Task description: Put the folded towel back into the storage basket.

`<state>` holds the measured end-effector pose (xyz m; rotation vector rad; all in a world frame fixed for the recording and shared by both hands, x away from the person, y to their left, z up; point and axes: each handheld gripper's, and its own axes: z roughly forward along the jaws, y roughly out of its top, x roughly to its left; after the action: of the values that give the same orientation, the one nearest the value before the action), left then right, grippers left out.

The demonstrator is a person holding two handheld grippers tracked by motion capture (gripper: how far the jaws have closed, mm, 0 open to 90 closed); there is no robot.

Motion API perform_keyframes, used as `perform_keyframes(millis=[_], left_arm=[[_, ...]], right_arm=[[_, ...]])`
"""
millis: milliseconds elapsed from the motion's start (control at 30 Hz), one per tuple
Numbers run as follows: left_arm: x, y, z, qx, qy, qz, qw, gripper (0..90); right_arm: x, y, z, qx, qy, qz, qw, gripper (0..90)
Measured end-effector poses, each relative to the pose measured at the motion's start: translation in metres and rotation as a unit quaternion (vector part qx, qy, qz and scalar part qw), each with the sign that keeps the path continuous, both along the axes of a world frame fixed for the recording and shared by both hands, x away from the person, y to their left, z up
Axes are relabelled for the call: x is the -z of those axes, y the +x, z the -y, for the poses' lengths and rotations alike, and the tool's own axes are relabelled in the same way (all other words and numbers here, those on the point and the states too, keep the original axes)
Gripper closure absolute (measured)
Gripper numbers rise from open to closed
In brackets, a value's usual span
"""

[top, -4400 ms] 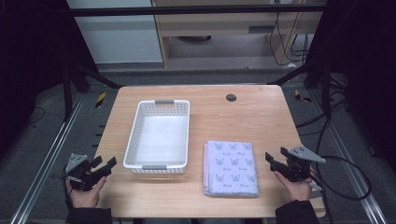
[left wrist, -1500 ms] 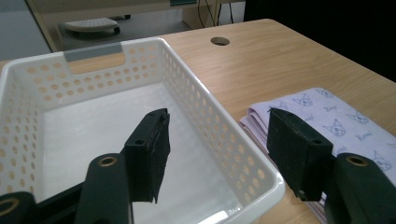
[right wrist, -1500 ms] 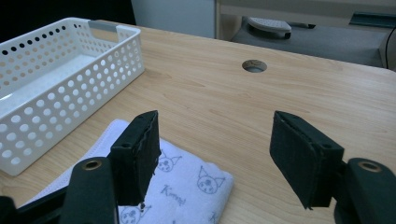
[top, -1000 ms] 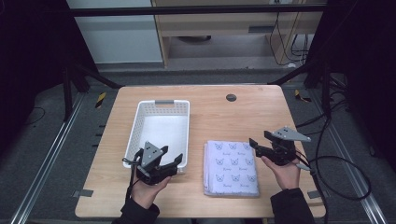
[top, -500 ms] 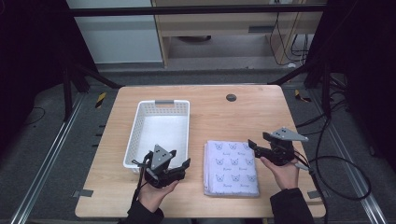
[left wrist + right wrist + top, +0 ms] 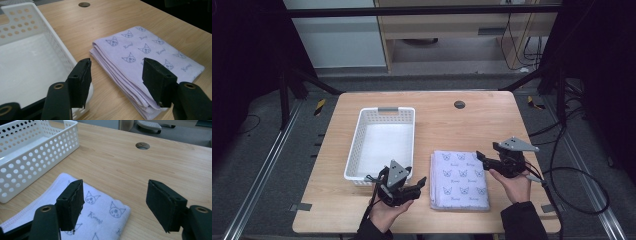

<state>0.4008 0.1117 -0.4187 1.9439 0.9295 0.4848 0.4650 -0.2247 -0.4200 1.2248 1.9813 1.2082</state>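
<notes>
Since the earlier frames the left claw (image 6: 416,186) has come in from the counter's near left corner to the gap between the white basket (image 6: 357,150) and the folded lilac towel (image 6: 460,179), its jaws spread with nothing between them. Over at the towel's far right corner the right claw (image 6: 483,159) hovers, its jaws having just been opening and now wide apart, empty. That towel lies flat on the counter (image 6: 472,125) near its front edge, just beside the basket.
</notes>
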Motion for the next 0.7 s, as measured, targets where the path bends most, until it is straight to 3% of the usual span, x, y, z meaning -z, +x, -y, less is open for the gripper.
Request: perform_keyframes(millis=[400,500,700], left_arm=[[0.011,-0.003,0.017,0.016,0.013,-0.018,0.9996,39.2],[0.016,-0.004,0.023,0.023,0.02,-0.022,0.9993,39.1],[0.022,-0.004,0.029,0.027,0.025,-0.028,0.9989,38.8]], right_arm=[[0.002,0.002,0.0,0.002,-0.008,0.002,1.0,29.1],[0.006,0.003,0.003,0.004,0.007,-0.005,1.0,29.1],[0.01,0.005,0.006,0.01,0.002,-0.007,0.9999,29.3]])
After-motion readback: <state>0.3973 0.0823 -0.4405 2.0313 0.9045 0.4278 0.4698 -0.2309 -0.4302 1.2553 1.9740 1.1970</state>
